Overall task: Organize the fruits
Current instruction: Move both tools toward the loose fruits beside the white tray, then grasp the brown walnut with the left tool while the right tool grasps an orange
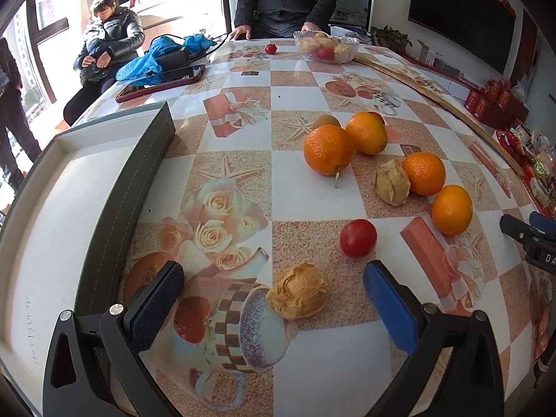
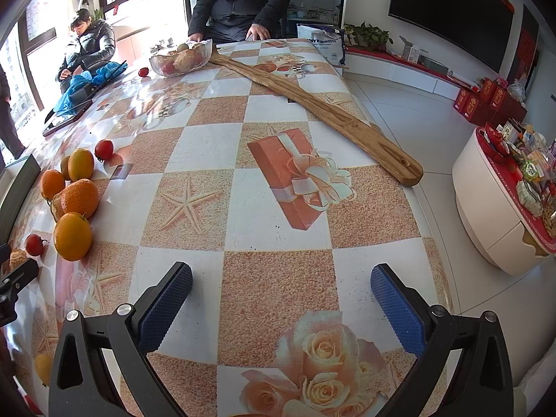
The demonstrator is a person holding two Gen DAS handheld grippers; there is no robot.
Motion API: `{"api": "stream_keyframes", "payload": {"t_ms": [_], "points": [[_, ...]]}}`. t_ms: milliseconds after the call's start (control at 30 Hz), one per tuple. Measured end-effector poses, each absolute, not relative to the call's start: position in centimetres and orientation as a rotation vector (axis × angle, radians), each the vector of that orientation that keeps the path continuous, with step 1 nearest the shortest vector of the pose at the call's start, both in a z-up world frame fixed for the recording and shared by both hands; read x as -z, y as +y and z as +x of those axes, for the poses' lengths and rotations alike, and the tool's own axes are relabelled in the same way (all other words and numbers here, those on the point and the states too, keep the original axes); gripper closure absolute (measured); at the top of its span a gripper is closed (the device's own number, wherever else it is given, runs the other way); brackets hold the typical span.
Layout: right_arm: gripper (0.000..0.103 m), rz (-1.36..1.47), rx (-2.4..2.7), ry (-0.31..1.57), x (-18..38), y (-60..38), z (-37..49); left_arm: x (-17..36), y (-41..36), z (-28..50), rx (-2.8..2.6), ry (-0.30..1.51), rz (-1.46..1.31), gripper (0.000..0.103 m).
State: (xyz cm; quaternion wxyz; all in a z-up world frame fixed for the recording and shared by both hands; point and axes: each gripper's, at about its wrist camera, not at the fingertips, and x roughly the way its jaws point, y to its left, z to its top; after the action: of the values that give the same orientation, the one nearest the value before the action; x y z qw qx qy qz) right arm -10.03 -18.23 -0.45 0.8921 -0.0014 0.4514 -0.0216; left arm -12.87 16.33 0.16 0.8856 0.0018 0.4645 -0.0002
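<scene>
Where oranges cluster, patterned tablecloth gleams.

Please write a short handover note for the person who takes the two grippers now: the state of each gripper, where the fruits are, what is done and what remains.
Left gripper: open, empty, a wrinkled tan fruit between its fingers, not gripped.
Right gripper: open, empty, over bare tablecloth.
Fruits: four oranges in a loose group on the table with a kiwi, a second tan fruit and a tomato nearby. One small tomato lies far off beside the glass bowl, which already holds fruit.
The grey tray on the left shows no fruit.
Done: nothing sorted, as far as visible.
Left: all loose fruits.
</scene>
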Motion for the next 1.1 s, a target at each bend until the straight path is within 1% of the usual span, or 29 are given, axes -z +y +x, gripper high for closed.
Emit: {"api": "stream_keyframes", "payload": {"t_ms": [533,633,667,700,733,800,833,900,967,1033,1067,1100], "points": [[0.000,-0.004,0.050,0.948,0.4,-18.1,-10.2,-0.1,16.3,-12.6,-0.005,0.970,0.008,0.000],[0.000,0.002,0.028,1.001,0.3,-17.6,-9.7,-0.2,16.1,-12.7,-0.009,0.979,0.008,0.005],[0.000,0.020,-0.023,1.015,0.0,-16.8,-9.5,-0.3,16.0,-12.9,-0.007,0.977,0.012,0.009],[0.000,0.058,-0.091,1.003,-0.6,-16.2,-9.8,-0.4,15.8,-13.0,-0.004,0.971,0.017,0.015],[0.000,0.087,-0.147,0.982,-1.3,-15.5,-10.0,-0.5,15.7,-13.2,0.001,0.966,0.024,0.018],[0.000,0.065,-0.205,0.959,-2.4,-13.2,-10.0,-0.8,15.3,-13.4,0.008,0.960,0.034,0.034],[0.000,0.033,-0.227,0.962,-2.7,-11.9,-9.7,-0.9,15.2,-13.4,0.013,0.960,0.033,0.040],[0.000,-0.011,-0.258,0.971,-2.6,-9.7,-9.2,-1.1,15.3,-13.6,0.007,0.960,0.024,0.063],[0.000,-0.038,-0.278,0.995,-1.9,-8.0,-8.5,-1.2,15.6,-13.8,-0.005,0.961,0.014,0.075],[0.001,-0.030,-0.294,1.023,-1.0,-7.0,-7.8,-1.3,16.1,-13.9,-0.003,0.965,-0.007,0.075],[0.004,-0.021,-0.301,1.034,-0.6,-6.7,-7.6,-1.3,16.2,-14.0,-0.002,0.966,-0.012,0.075],[0.013,-0.015,-0.306,1.045,-0.3,-6.5,-7.4,-1.3,16.2,-14.1,-0.003,0.964,-0.010,0.075]]}}
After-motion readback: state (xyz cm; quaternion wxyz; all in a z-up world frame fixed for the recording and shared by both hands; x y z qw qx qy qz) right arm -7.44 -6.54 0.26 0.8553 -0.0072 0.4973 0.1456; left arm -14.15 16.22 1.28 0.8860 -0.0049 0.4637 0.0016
